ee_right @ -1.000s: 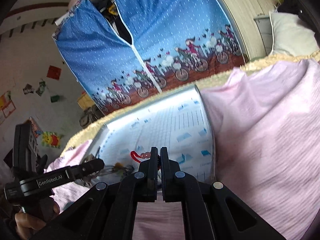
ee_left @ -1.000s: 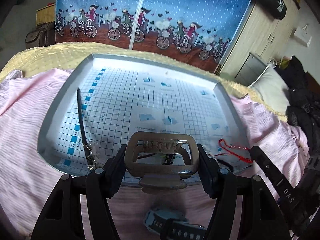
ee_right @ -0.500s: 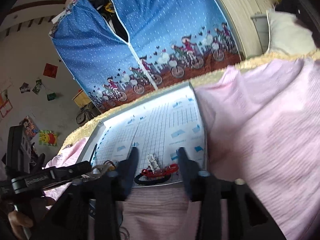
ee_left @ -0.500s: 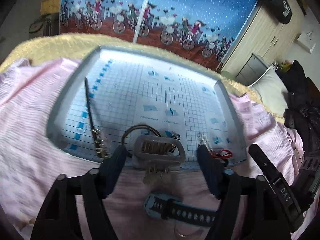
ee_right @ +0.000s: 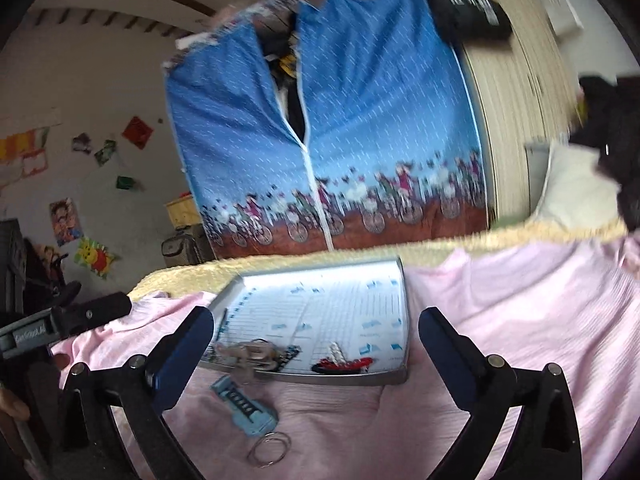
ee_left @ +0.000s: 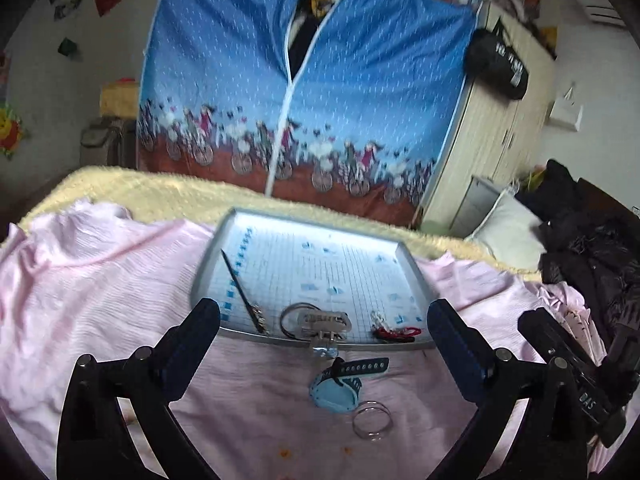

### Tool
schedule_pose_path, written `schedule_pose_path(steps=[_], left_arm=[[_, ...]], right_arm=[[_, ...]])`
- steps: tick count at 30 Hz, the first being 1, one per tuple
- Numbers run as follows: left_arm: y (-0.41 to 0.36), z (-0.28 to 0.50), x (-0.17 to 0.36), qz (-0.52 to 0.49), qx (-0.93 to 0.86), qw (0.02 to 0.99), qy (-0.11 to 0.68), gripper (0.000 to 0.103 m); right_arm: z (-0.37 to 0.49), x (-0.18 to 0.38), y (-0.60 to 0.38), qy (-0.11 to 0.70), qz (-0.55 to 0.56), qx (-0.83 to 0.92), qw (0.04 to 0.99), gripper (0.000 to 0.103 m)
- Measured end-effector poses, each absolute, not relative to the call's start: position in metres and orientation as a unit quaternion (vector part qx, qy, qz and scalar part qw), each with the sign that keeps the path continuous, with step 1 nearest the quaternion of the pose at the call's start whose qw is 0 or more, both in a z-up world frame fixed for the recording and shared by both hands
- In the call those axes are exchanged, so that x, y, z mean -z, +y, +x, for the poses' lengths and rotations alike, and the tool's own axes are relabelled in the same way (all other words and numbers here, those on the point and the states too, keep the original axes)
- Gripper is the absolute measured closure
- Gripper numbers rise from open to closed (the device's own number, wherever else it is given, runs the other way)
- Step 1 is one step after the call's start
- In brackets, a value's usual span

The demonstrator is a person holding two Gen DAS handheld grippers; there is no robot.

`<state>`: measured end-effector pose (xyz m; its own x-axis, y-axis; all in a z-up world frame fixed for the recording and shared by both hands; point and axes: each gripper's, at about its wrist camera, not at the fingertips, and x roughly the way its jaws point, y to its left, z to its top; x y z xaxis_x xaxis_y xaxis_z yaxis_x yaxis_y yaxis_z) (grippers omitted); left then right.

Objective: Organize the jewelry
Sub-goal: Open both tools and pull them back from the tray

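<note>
Presently, left gripper: being held wide open, empty.
Right gripper: likewise being held wide.
Tray: hair claw, red bracelet being carried.

- It was a lived-in bedroom at home.
- A pink sheet over a yellow blanket made up the bed, with a pillow at one side.
- A zipped fabric wardrobe stood behind, beside a wooden cupboard.
- Children's pictures hung on the wall.
- Dark clothes lay heaped.
</note>
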<state>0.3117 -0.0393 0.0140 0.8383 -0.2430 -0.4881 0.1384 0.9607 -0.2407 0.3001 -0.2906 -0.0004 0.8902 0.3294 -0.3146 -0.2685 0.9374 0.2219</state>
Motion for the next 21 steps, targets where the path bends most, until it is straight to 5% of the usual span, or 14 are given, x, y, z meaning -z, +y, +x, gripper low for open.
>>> schedule_pose_path(steps=[12, 21], left_arm=[[-0.03, 0.213, -0.036, -0.077, 0.096, 0.972, 0.199, 0.001], [-0.014, 0.17, -0.033, -0.081, 0.082, 0.978, 0.177, 0.001]], right_arm=[[0.212, -0.016, -0.265, 0.128, 0.056, -0.164, 0.976, 0.0], [0.183, 0.007, -0.251, 0.206, 0.036, -0.113, 0.971, 0.0]])
